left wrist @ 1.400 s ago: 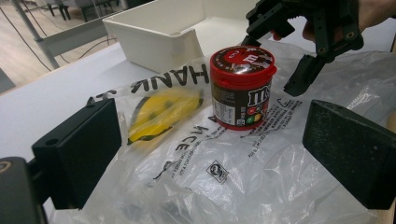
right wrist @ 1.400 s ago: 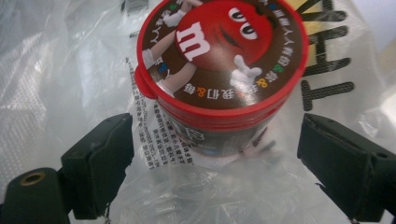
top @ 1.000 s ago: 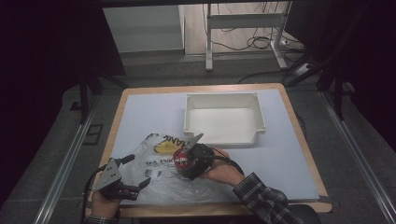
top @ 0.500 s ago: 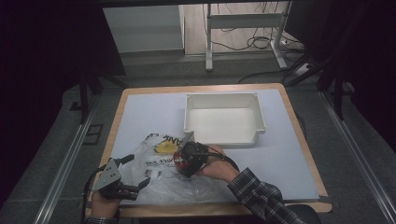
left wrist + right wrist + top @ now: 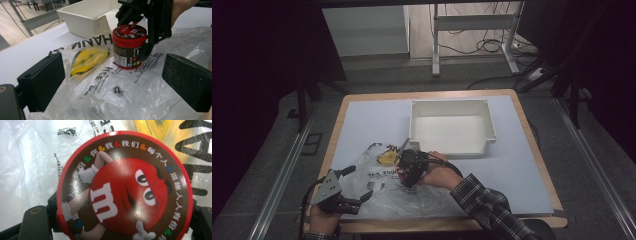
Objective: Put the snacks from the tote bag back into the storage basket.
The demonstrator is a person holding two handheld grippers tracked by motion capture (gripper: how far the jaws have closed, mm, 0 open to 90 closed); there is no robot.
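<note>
Red-lidded tub (image 5: 128,47) gripped by right fingers (image 5: 146,51), left fingers (image 5: 41,81) open; lift straight, then toward bin (image 5: 452,127) at one o'clock.

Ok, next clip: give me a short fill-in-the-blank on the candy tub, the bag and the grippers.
1. The right gripper is shut on the red-lidded ____ tub.
2. The tub stands upright on a clear ____ bag.
3. The left gripper has its jaws ____, holding nothing.
4. Beyond the bag sits an empty ____ bin.

Missing words: candy; plastic; open; white
</note>
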